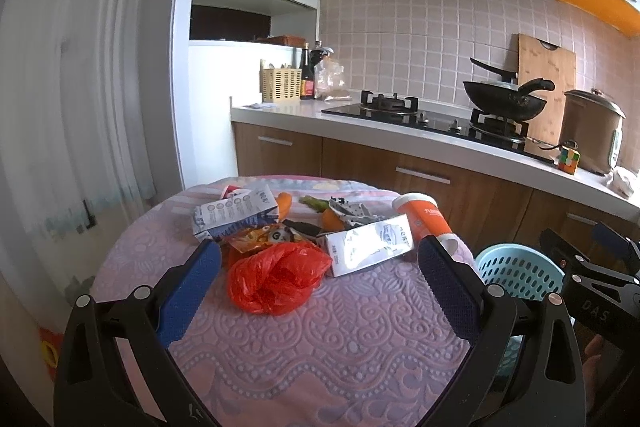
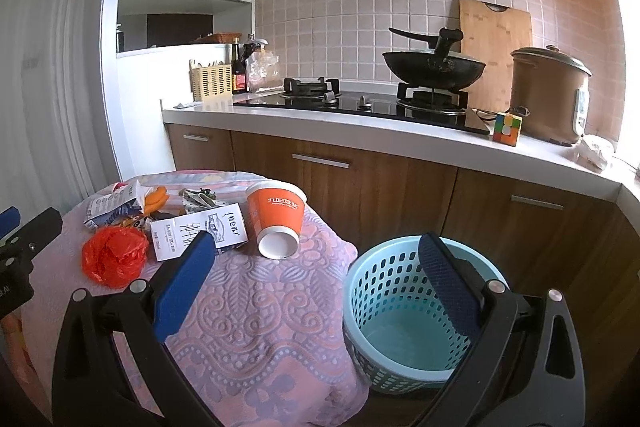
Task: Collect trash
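The left gripper [image 1: 320, 255] is hovering, fingers spread, around the crumpled red plastic bag [image 1: 277, 277] on the pink-clothed counter [image 1: 320, 339]; the right gripper [image 2: 316, 247] (also spread, empty) is hanging near the light-blue perforated plastic basket [image 2: 384, 311] at 3 o'clock

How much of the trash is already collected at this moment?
Nothing looks collected yet: the blue basket beside the table shows only its bare bottom. Nothing is in hand; the left tongs and right tongs are both open. Left on the table: the red plastic bag, two white cartons, the orange paper cup lying on its side, and peels and wrappers behind them.
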The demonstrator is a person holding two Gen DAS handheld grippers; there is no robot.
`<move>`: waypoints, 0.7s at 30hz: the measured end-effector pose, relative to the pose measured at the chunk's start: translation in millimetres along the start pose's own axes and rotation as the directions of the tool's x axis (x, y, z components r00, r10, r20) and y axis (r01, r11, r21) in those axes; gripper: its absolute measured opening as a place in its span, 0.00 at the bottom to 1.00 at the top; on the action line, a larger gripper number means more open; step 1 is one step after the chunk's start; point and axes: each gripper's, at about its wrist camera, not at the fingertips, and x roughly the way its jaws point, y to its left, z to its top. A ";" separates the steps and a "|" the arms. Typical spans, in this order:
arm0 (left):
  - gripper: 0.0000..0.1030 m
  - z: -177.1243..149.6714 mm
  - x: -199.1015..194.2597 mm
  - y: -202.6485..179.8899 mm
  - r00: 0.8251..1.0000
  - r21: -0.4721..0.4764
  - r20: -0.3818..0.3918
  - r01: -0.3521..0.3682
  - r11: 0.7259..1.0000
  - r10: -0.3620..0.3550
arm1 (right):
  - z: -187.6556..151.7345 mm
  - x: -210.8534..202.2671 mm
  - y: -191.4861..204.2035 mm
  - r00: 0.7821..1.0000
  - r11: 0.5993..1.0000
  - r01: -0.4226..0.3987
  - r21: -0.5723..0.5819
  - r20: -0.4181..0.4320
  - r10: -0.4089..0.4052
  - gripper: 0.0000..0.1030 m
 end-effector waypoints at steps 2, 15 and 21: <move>0.93 -0.1 0.0 -0.1 1.000 -0.001 0.000 0.000 1.000 0.000 | -0.2 -0.1 -0.2 1.000 1.000 0.000 0.001 0.001 0.000 0.94; 0.93 0.8 0.2 2.8 1.000 -0.005 0.004 0.002 1.000 -0.002 | -2.3 0.3 -1.2 1.000 1.000 -0.003 0.005 0.000 0.003 0.94; 0.93 -0.2 -1.5 3.8 1.000 -0.018 0.004 -0.002 1.000 0.002 | -3.4 0.3 -0.2 1.000 1.000 -0.007 0.004 0.000 0.007 0.94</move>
